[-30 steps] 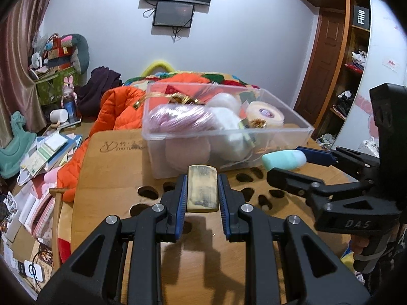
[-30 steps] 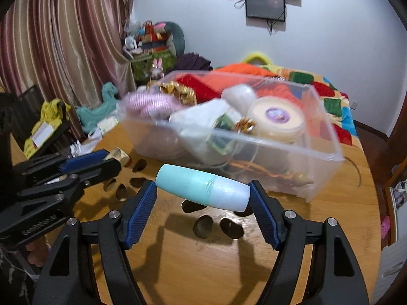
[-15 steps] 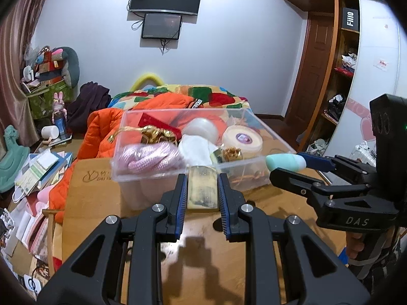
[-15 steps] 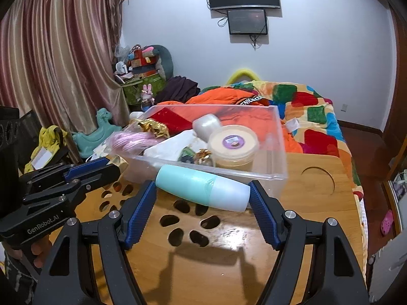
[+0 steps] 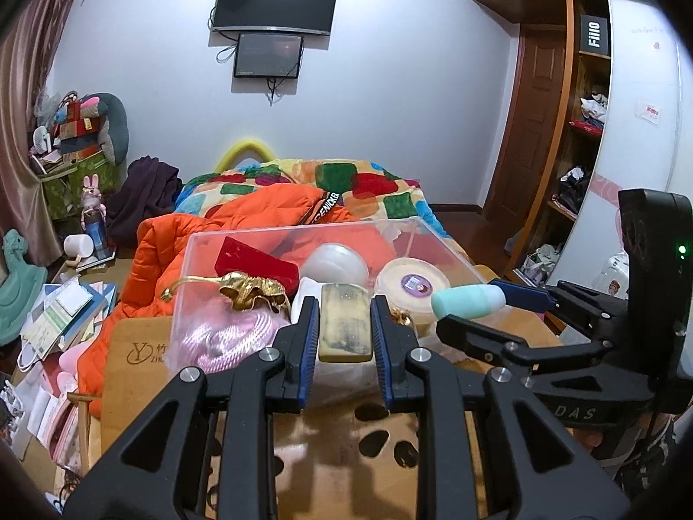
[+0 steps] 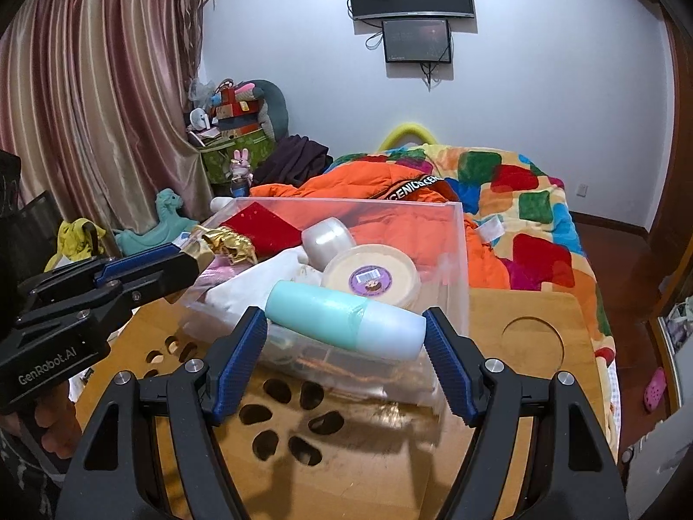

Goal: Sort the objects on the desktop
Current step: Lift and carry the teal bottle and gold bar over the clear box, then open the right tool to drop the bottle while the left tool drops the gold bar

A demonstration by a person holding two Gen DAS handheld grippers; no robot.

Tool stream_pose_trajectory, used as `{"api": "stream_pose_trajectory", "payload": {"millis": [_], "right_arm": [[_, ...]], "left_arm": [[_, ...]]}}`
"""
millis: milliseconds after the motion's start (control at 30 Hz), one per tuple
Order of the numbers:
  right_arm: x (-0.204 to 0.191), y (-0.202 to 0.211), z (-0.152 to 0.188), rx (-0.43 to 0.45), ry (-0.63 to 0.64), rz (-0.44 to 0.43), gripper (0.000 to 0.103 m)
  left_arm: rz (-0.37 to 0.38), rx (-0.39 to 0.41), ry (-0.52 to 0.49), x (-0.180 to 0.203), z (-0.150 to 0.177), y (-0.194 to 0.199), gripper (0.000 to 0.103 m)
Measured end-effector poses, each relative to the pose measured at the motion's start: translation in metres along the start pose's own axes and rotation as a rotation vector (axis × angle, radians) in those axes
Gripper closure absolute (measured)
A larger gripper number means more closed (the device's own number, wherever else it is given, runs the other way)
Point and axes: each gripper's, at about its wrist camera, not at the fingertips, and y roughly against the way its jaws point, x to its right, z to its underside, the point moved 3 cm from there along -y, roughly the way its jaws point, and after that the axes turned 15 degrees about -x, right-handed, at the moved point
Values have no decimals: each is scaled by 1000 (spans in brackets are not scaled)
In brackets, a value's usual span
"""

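My left hand-held gripper (image 5: 345,329) clamps a tan block (image 5: 345,323); my right hand-held gripper (image 6: 345,349) clamps a teal bottle (image 6: 344,325) lengthwise, both held at the clear box (image 6: 454,260) on the bench (image 6: 541,372).

Block (image 5: 345,323) lower end: sitting hidden between the left gripper's (image 5: 342,329) jaws.
Bin (image 6: 454,260) near wall: lying partly covered behind the right gripper's (image 6: 344,331) jaws and bottle (image 6: 344,325).
Round tub (image 5: 411,288) label: showing too small to read.
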Motion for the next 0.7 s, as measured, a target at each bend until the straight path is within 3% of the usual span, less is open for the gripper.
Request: {"api": "stream_pose_trajectory", "payload": {"millis": [333, 700], "right_arm": [[4, -14, -2, -25, 12, 3, 32], [2, -16, -1, -11, 25, 23, 32]], "left_arm": [[5, -57, 24, -5, -2, -29, 80], [5, -49, 23, -2, -1, -27, 78]]}}
